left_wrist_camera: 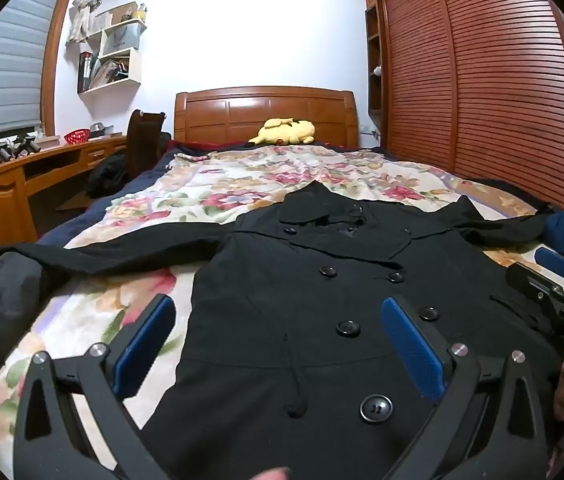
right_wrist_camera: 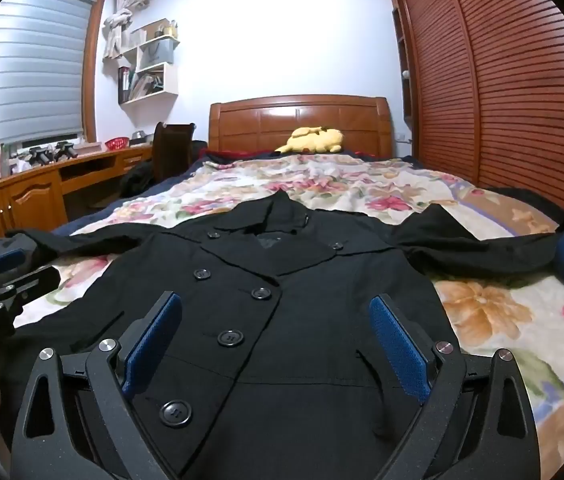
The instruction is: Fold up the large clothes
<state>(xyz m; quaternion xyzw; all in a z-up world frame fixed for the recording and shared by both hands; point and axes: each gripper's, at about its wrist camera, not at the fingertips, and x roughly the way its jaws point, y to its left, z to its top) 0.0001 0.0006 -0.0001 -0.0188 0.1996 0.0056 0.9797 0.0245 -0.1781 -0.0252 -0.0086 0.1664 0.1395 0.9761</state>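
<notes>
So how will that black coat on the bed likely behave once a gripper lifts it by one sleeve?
The black coat will probably go floppy: its sleeve already lies limp and creased on the floral bedspread. It looks thick and long, so likely fairly heavy, dragging rather than lifting clear. The matte weave suggests the open left gripper shouldn't slip.
</notes>
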